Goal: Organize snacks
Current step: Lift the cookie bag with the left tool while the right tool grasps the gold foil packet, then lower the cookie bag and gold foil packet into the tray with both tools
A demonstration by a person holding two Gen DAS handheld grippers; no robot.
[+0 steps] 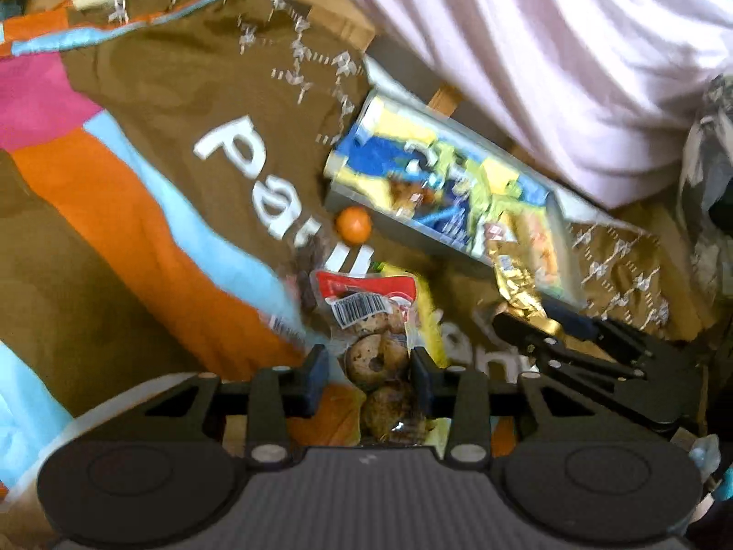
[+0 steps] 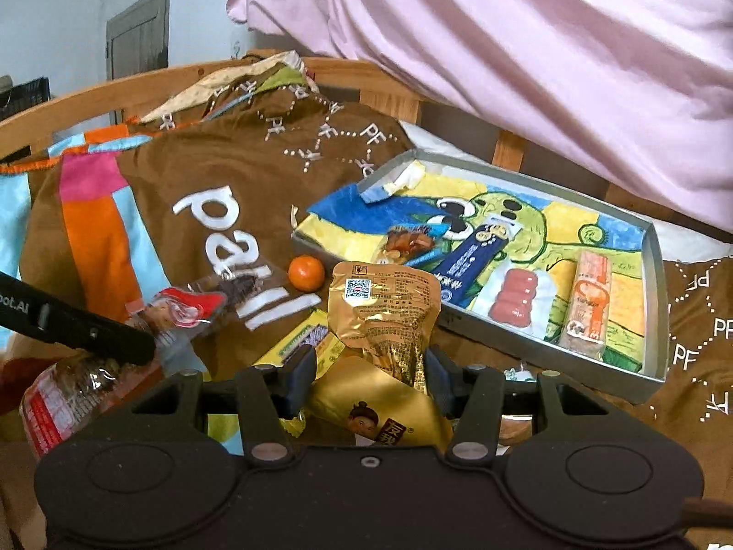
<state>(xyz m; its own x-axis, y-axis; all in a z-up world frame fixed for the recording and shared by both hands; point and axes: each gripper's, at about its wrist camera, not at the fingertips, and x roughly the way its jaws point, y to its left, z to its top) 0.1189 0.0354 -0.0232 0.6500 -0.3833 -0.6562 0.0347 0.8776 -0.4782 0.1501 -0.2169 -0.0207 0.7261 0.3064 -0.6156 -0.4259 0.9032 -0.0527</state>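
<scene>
My left gripper (image 1: 371,373) is shut on a clear cookie packet (image 1: 373,321) with a red top, held over the brown bedspread. It also shows in the right wrist view (image 2: 181,314), with the left gripper (image 2: 142,346) at its end. My right gripper (image 2: 369,376) is shut on a gold foil snack packet (image 2: 385,316), seen in the left wrist view too (image 1: 515,284). A grey cardboard tray (image 2: 659,275) lined with a cartoon drawing holds several snacks, among them a red sausage pack (image 2: 515,300) and an orange stick pack (image 2: 588,307). The tray also appears in the left wrist view (image 1: 430,238).
A small orange fruit (image 2: 306,272) lies on the bedspread left of the tray, also in the left wrist view (image 1: 352,224). A yellow-green packet (image 2: 307,343) lies under my right gripper. A wooden bed frame (image 2: 137,80) and pink bedding (image 2: 527,46) stand behind.
</scene>
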